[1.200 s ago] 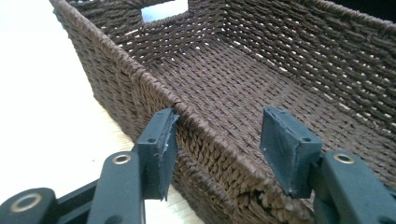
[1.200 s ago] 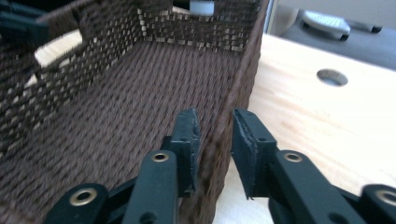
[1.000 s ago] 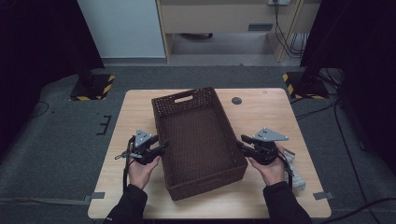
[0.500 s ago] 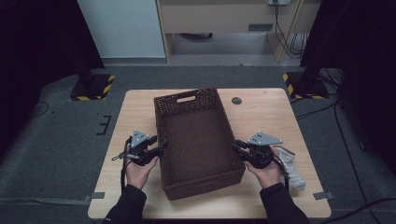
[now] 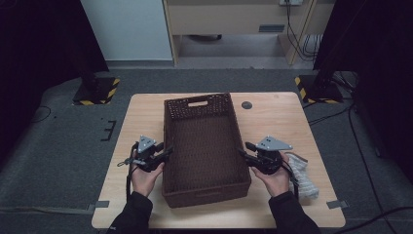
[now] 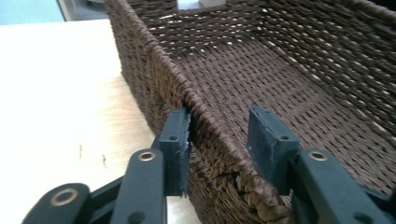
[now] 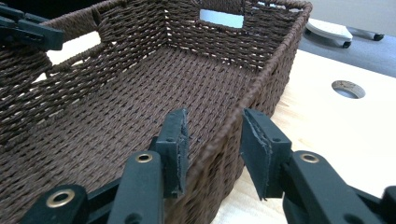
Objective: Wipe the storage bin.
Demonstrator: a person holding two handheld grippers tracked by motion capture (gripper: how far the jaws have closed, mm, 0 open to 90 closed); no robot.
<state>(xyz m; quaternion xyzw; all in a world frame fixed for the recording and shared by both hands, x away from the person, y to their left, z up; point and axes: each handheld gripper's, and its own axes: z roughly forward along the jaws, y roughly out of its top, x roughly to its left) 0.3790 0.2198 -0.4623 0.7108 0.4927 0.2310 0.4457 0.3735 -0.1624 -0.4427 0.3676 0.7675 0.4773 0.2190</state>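
Observation:
An empty dark brown woven basket (image 5: 204, 146) lies lengthwise in the middle of the wooden table (image 5: 141, 117). My left gripper (image 5: 168, 151) straddles its left wall near the front. In the left gripper view (image 6: 219, 135) the outer pad (image 6: 177, 140) touches the weave and the inner pad stands clear; these jaws have just been closing. My right gripper (image 5: 243, 150) straddles the right wall. In the right gripper view (image 7: 212, 140) both pads stand off the rim (image 7: 243, 107); these jaws have just been opening.
A white ribbed cloth (image 5: 302, 178) lies on the table just right of my right hand. A small round hole (image 5: 247, 105) sits in the tabletop beyond the basket's far right corner. Yellow-and-black stand bases (image 5: 100, 90) rest on the floor behind.
The basket has turned from a skewed angle to lie squarer with the table. Both hands have shifted slightly with it, still at its two long walls.

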